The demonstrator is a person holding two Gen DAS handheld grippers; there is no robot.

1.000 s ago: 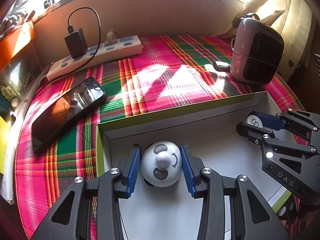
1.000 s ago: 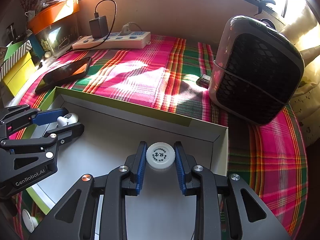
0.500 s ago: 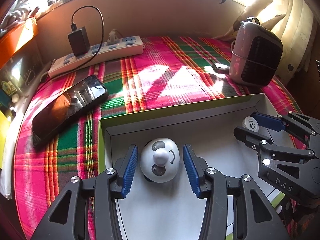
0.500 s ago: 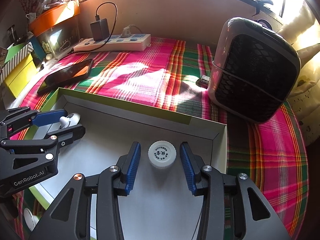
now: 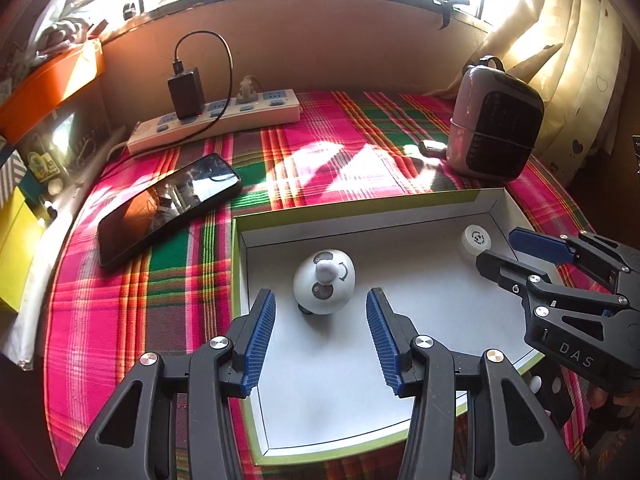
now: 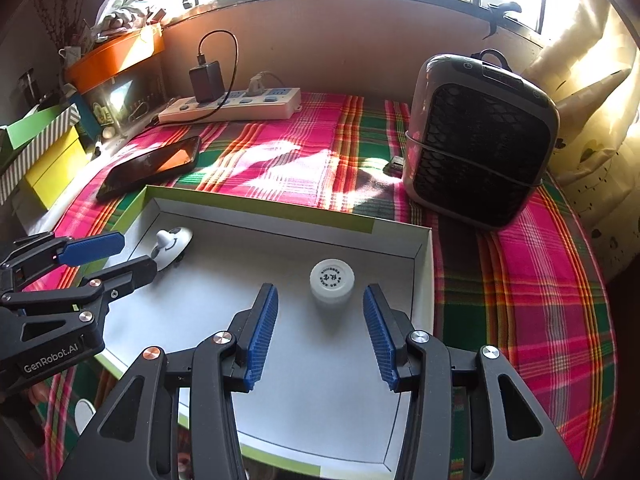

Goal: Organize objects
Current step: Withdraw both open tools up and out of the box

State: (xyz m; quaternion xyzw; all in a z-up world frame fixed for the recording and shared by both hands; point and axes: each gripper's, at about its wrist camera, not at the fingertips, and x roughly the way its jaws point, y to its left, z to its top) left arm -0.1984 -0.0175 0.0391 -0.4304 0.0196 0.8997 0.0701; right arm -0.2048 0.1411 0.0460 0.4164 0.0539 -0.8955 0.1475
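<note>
Nearest, my left gripper [image 5: 321, 334]: blue ribbed pads standing wide, nothing between them. Its jaws have just been opening. My right gripper [image 6: 319, 330]: pads likewise parted and clear of everything; its jaws have also just been opening, the more recently of the two.

Item one, a white dome-shaped toy [image 5: 324, 287] with a knob on top and grey patches. It sits on the floor of the box just beyond my left fingertips, touching neither pad. I place it toward the left end of the box, near the far wall.

Item two, a small white round jar [image 6: 331, 283] with printing on its lid. It stands upright on the box floor just ahead of my right fingertips, apart from both pads, toward the right end.

Container, a shallow box [image 6: 260, 206] with a white inside and a green rim, resting on a pink, green and orange plaid cloth [image 5: 328, 160]. Both items are inside it, well apart from each other.

Beyond the box, left: a dark phone [image 5: 168, 206] lying flat on the cloth, screen up.

Beyond the box, right: a small heater [image 6: 478, 142] with a dark grille, upright on the cloth.

Farthest, against the back wall: a white power strip [image 5: 216, 122] with a black charger [image 5: 185, 94] plugged in, cable looping above it.
</note>
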